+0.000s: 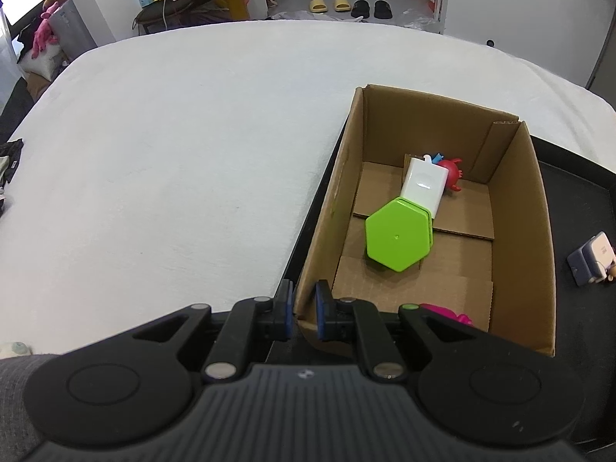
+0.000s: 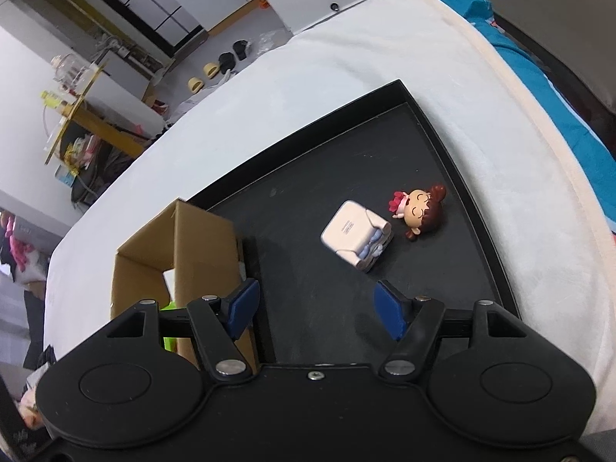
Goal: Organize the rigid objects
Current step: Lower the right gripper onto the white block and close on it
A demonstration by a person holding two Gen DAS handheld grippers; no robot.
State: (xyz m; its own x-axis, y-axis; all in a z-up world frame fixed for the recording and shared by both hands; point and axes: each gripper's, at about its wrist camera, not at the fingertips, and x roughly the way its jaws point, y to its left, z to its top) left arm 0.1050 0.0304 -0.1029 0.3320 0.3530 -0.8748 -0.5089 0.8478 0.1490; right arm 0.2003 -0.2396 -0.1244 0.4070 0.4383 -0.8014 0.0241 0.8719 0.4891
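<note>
My left gripper (image 1: 304, 310) is shut on the near left corner of an open cardboard box (image 1: 516, 208), one finger outside the wall and one inside. In the box lie a green hexagonal case (image 1: 396, 238), a white block (image 1: 423, 186), a red toy (image 1: 452, 171) and a pink toy (image 1: 446, 312). My right gripper (image 2: 315, 308) is open and empty above the black tray (image 2: 454, 142). On the tray ahead of it lie a small white and blue toy (image 2: 356, 235) and a doll figure with brown hair (image 2: 419, 211). The box also shows in the right wrist view (image 2: 200, 238).
The tray and box rest on a white-covered bed (image 1: 173, 154). The white and blue toy also shows at the right in the left wrist view (image 1: 591, 258). A teal cloth (image 2: 546, 73) lies at the bed's far right edge. Slippers and furniture stand on the floor beyond.
</note>
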